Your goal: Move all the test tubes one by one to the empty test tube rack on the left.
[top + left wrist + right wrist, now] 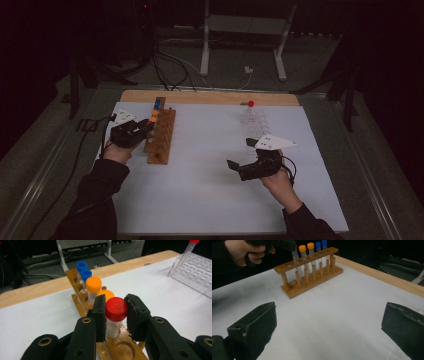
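My left gripper (115, 301) is shut on a red-capped clear tube (113, 327), pads against its cap and neck. The tube stands upright in the wooden rack (161, 142), its lower end through the top rail in the right gripper view (297, 262). Behind it in the rack stand two orange-capped tubes (93, 285) and two blue-capped tubes (82, 265). In the high view the left gripper (145, 127) sits at the rack's left side. My right gripper (242, 153) hovers open over the white mat, nothing between its jaws (329, 322).
A clear plastic rack (255, 125) lies at the mat's far right with one red-capped tube (251, 103) at its far end. The white mat (210, 175) covers a wooden board (210, 96). Cables and a white stand's legs lie beyond the table.
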